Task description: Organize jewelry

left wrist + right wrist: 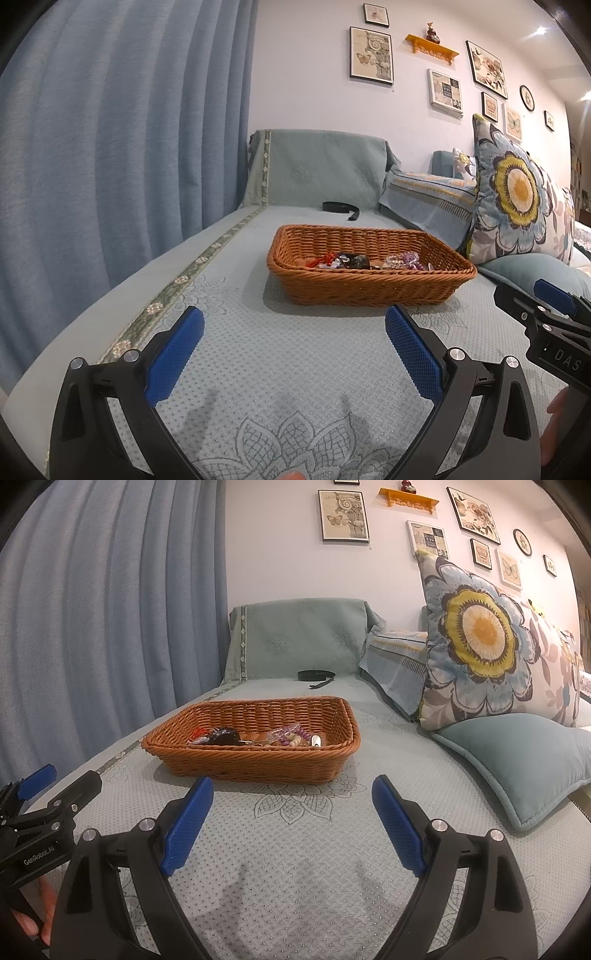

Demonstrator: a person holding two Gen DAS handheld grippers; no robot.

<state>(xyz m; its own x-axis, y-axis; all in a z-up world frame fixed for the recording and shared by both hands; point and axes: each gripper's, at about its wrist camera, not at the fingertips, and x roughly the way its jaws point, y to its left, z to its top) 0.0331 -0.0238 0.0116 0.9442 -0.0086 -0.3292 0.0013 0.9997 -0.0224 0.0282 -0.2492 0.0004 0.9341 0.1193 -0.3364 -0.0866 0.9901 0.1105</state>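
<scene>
A brown wicker basket (369,291) sits on the pale green sofa cover; it also shows in the right wrist view (255,766). Inside lie a red tassel piece (321,258), a dark beaded piece (352,260) and a purple bead bracelet (410,258); in the right wrist view the dark piece (223,736) and purple beads (291,734) show too. My left gripper (294,323) is open and empty, short of the basket. My right gripper (293,792) is open and empty, just in front of the basket.
A black strap (340,207) lies behind the basket. A floral pillow (476,642) and a teal cushion (517,760) are on the right. A blue curtain (110,147) hangs on the left. The sofa edge runs along the left.
</scene>
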